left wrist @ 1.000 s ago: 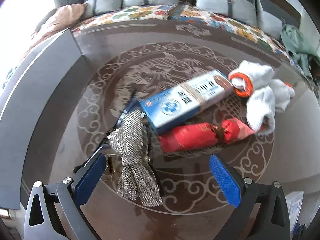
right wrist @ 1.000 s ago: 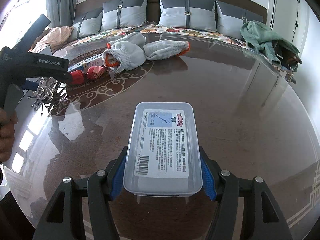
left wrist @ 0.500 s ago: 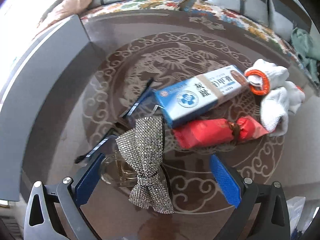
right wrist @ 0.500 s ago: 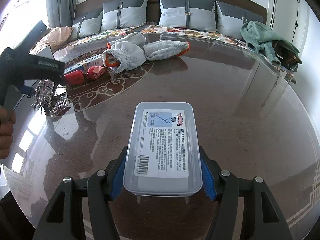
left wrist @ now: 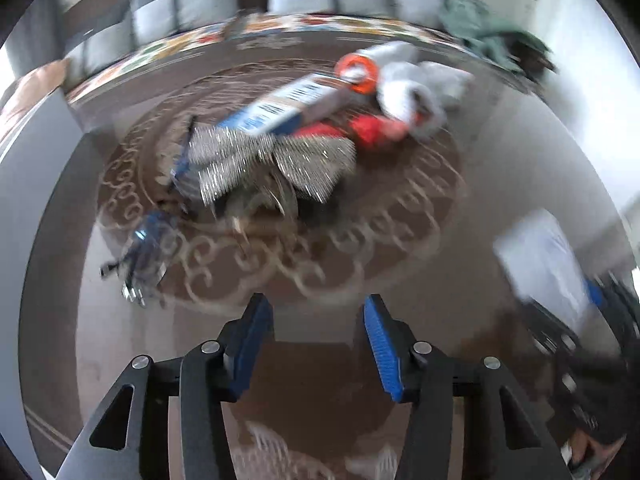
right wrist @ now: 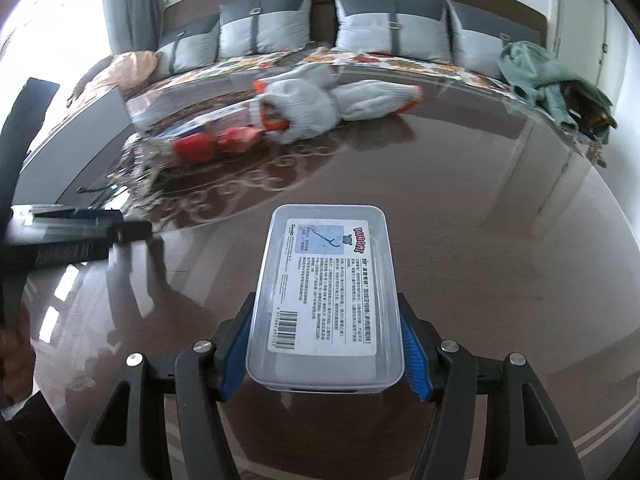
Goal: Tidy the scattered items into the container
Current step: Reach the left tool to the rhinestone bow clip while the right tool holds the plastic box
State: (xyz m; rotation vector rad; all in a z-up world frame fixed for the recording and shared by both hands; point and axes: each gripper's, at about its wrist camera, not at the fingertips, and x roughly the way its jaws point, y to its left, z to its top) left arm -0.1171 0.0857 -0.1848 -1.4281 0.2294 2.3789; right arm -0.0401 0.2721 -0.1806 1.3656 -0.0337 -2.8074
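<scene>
My right gripper [right wrist: 326,354] is shut on a clear plastic container [right wrist: 325,300] with a printed label, held just above the glossy brown table. My left gripper [left wrist: 316,344] is open and empty, back from the pile; it shows from the side in the right wrist view [right wrist: 76,236]. The left wrist view is blurred. In it lie a silver sequin bow [left wrist: 272,164], a blue and white box [left wrist: 280,108], a red packet [left wrist: 360,130], white gloves with orange cuffs [left wrist: 408,80] and a small dark blue item [left wrist: 148,248]. The container shows at its right edge [left wrist: 548,268].
The round table [right wrist: 460,200] has a scroll pattern in its middle. A sofa with grey cushions [right wrist: 392,28] and a green cloth [right wrist: 536,68] stand behind it. A grey panel [left wrist: 36,148] runs along the table's left side.
My left gripper has pulled back from the bow and swung right, with its jaws narrower. The bow now lies crosswise. The right gripper has kept hold of the container.
</scene>
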